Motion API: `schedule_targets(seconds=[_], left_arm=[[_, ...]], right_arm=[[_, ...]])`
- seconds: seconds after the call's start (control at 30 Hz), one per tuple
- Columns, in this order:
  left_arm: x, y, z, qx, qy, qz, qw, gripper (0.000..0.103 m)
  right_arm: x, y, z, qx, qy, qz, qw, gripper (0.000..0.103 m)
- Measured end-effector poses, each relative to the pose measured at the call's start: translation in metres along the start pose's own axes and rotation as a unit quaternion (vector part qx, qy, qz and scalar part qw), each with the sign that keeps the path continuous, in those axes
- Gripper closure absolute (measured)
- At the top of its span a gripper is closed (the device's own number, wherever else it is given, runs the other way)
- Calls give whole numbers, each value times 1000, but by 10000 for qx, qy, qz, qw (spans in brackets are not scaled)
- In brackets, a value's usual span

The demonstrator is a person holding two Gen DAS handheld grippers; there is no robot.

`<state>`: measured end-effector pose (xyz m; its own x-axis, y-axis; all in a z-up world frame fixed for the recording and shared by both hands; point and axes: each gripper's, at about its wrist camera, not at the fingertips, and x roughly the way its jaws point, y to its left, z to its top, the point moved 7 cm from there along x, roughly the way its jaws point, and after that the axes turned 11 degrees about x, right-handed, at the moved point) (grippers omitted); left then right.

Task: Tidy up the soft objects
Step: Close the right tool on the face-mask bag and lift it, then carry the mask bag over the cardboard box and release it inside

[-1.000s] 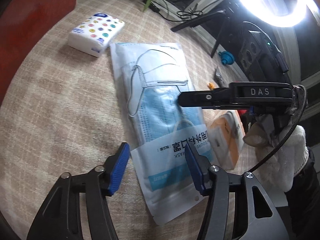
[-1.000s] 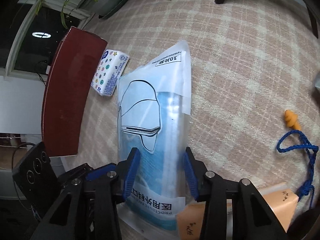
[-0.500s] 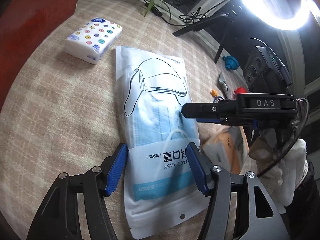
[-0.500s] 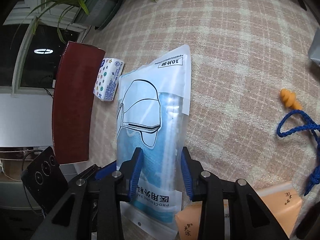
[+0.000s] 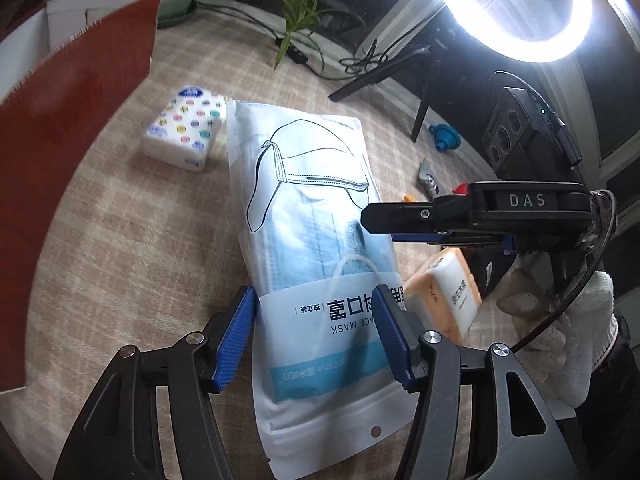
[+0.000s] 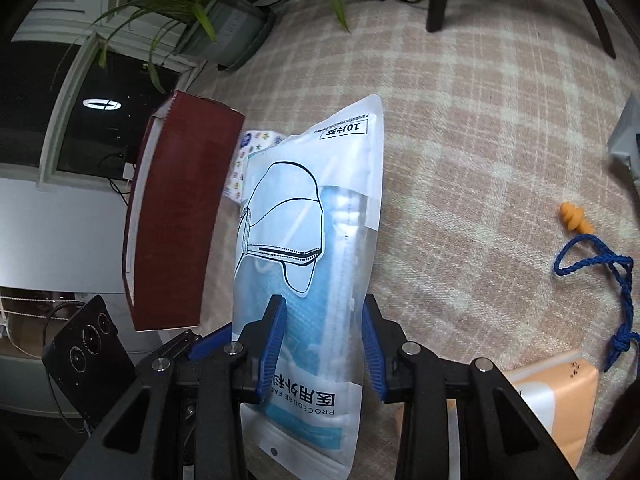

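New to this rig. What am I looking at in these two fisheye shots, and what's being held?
No robot: a person holds a two-finger gripper in each hand, each with a camera looking along its blue-padded fingers. One picture is from the left gripper, the other from the right gripper. Both grip one mask pack above the checked tablecloth; the right jaws have just been closing on it. Lying around: a patterned tissue pack, an orange pack, an earplug on a blue cord, a red box.

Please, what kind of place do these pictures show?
Probably a home or office desk set up for recording: a checked tablecloth, a potted plant by a dark window, and a lit ring light on a stand.
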<state>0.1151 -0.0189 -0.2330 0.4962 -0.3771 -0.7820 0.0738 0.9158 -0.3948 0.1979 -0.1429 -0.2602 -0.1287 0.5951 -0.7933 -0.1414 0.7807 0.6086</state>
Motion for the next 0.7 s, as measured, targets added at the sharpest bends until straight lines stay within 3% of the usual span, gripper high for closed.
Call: schedule_targets(seconds=[0.4, 0.7], left_arm=[[-63, 1, 15, 111, -647, 174, 9977, 45], [-125, 42, 23, -6, -1123, 336, 9931, 45]], right_arm=[[-27, 66, -6, -411, -409, -4, 9983, 69], [-23, 141, -10, -773, -585, 120, 9952, 69]])
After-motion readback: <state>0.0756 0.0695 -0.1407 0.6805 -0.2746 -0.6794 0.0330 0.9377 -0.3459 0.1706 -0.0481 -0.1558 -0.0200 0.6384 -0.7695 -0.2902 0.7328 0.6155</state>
